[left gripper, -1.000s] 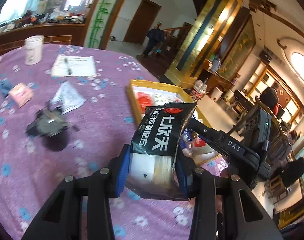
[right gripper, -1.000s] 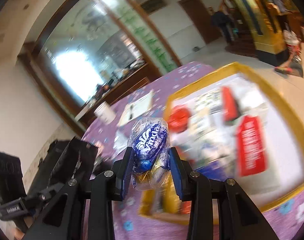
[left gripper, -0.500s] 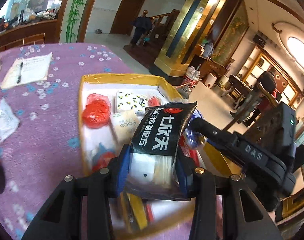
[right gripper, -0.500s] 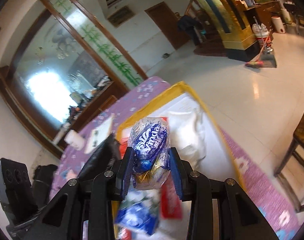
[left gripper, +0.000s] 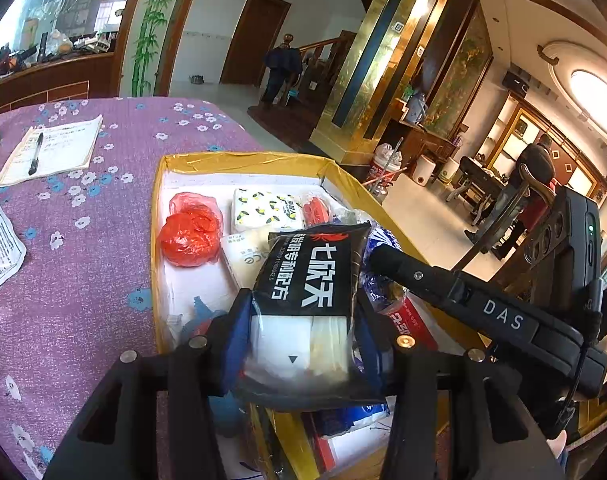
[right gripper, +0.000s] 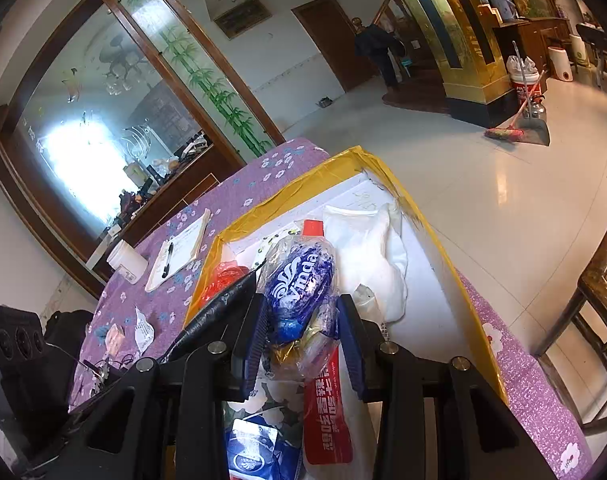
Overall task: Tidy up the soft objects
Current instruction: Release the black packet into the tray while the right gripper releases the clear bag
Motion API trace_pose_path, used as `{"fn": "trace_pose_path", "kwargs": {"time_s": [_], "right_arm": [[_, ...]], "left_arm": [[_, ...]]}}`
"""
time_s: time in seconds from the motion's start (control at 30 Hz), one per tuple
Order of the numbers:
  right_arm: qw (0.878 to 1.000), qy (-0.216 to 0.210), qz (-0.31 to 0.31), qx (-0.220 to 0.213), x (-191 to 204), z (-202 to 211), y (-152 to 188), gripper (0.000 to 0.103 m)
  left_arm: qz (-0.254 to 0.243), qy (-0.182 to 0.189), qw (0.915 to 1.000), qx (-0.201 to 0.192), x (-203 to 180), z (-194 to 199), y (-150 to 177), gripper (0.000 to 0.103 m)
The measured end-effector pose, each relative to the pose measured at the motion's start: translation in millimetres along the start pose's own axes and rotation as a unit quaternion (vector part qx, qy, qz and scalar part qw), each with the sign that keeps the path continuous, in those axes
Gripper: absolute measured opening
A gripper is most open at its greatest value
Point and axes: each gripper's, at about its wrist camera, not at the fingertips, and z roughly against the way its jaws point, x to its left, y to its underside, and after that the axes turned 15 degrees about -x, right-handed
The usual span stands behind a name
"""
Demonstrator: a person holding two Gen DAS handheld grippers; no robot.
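A black packet (left gripper: 309,280) with white letters is seen between the blue pads of the left gripper (left gripper: 303,344). The jaws have just been opening, and the pads look barely on the packet now, so the hold is judged to be letting go. A clear bag with a blue Vinda pack (right gripper: 299,284) is squeezed between the pads of the right gripper (right gripper: 303,340).

Both are held over the yellow-edged box (left gripper: 239,159). To do this step well, each soft thing should be dropped low into a bare white spot. The packets should not be crushed or let slide over the yellow rim.

Just past the black packet, a red plastic bag (left gripper: 189,232) and a tissue pack with lemons (left gripper: 265,210) are seen lying in the box. In the right view, a white cloth bag (right gripper: 373,252) lies beyond the blue pack, and a red-and-white pouch (right gripper: 327,412) lies under it.

Farther off, a notepad with a pen (left gripper: 51,150) is seen on the purple tablecloth (left gripper: 83,272).
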Motion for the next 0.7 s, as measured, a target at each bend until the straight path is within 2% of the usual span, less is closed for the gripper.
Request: {"fn": "trace_pose_path", "kwargs": {"time_s": [0.23,0.43,0.7], "right_arm": [[1.000,0.000,0.000,-0.006,1,1,-1,0.041],[1.000,0.000,0.000,-0.017,2,5,-1,0.041],[0.999,-0.007,0.011,-0.050,8,15,-4,0.047]], "left_arm": [[0.000,0.008,0.9995,-0.029,-4,11,-3,0.068],[0.014,0.010,0.9990,-0.042,-2,17,-8,0.076],[0.017,0.004,0.9976,-0.067,-7,32,-20,0.077]]}}
